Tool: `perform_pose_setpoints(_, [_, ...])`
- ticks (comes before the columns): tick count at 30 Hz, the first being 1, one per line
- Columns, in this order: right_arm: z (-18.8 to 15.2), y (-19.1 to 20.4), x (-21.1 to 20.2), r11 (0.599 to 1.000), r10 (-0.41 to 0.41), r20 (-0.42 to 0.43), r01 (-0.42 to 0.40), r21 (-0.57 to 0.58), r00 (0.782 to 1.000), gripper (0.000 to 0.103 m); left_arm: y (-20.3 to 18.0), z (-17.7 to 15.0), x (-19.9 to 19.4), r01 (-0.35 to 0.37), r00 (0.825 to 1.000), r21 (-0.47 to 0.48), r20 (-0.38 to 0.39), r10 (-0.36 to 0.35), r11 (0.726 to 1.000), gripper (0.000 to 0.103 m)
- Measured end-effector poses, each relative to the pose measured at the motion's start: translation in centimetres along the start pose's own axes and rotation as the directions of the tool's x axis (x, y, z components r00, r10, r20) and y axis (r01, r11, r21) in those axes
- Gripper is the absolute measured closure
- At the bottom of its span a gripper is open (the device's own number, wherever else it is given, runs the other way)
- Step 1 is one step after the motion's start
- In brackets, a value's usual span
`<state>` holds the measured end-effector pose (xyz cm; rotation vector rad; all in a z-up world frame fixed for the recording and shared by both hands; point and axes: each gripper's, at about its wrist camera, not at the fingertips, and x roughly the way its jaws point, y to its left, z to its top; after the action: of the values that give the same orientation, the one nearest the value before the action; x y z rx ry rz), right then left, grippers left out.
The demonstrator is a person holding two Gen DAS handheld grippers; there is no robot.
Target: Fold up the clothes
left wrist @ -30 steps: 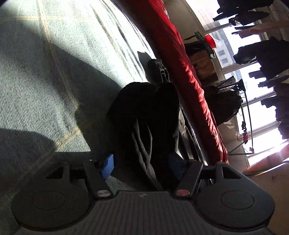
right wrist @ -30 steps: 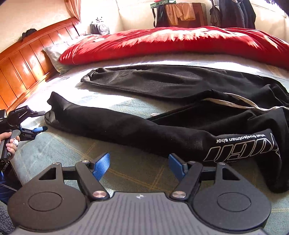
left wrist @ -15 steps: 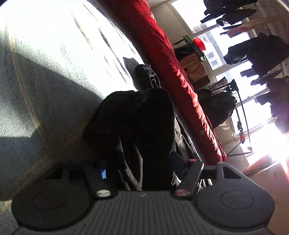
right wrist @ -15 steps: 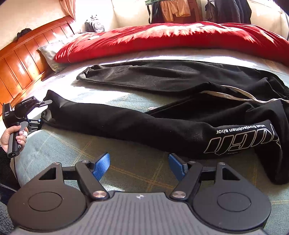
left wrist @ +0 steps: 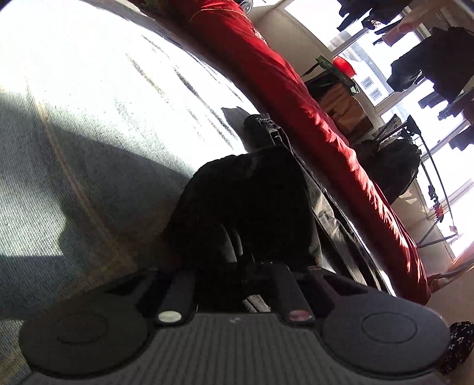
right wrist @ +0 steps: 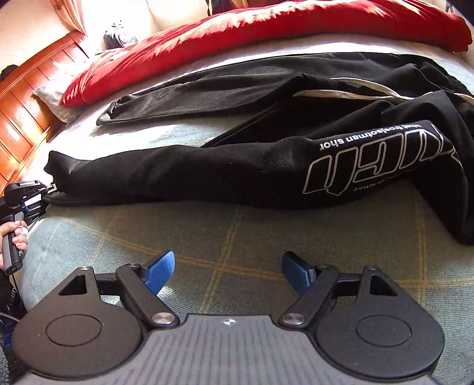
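- Now, your pair of black cotton track trousers with white outline lettering (right wrist: 266, 165) lies flat on the pale green checked bed cover (right wrist: 237, 237), and its long axis runs side to side across the right wrist view, cuffs at the left, lettered thigh and waist bunched at the right.
- The nearer leg stretches across just ahead of your right gripper (right wrist: 228, 271); the farther leg lies apart behind it, close to the rumpled red quilt (right wrist: 266, 26).
- Your left gripper (left wrist: 237, 269) sits at the cuff end of that nearer leg; its jaws have just closed and are clamped on the dark cuff fabric, which fills the space between them.
- Your right gripper has just been widening and stands spread, blue pads (right wrist: 158, 271) bare, nothing between them, over bare cover short of the cloth.
- So the coming move likely turns on this: the leg lies straight ahead of the right jaws and crosswise to them, and the lettered thigh end to the right is your right hand's side.
- Your left hand (right wrist: 13, 237) on its grip shows at the left edge.
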<state>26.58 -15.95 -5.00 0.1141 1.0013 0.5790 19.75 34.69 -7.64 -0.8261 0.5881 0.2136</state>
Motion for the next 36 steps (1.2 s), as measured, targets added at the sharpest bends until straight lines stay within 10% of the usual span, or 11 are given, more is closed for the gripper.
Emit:
perform_pose_setpoints(12, [1.2,-0.3,0.2,1.000,0.019,-0.001,-0.019,-0.014,1.000,0.015,-5.0,3.3,-11.3,0.019,0.979,0.191,0.194,-0.057,0.981,0.095])
perform_pose_setpoints(36, [-0.3,-7.0,-5.8,0.979,-0.006,0.019,0.002,0.204,1.000,0.008,-2.0,4.0,-15.9,-0.101,0.969,0.059,0.231,0.085,0.993,0.095])
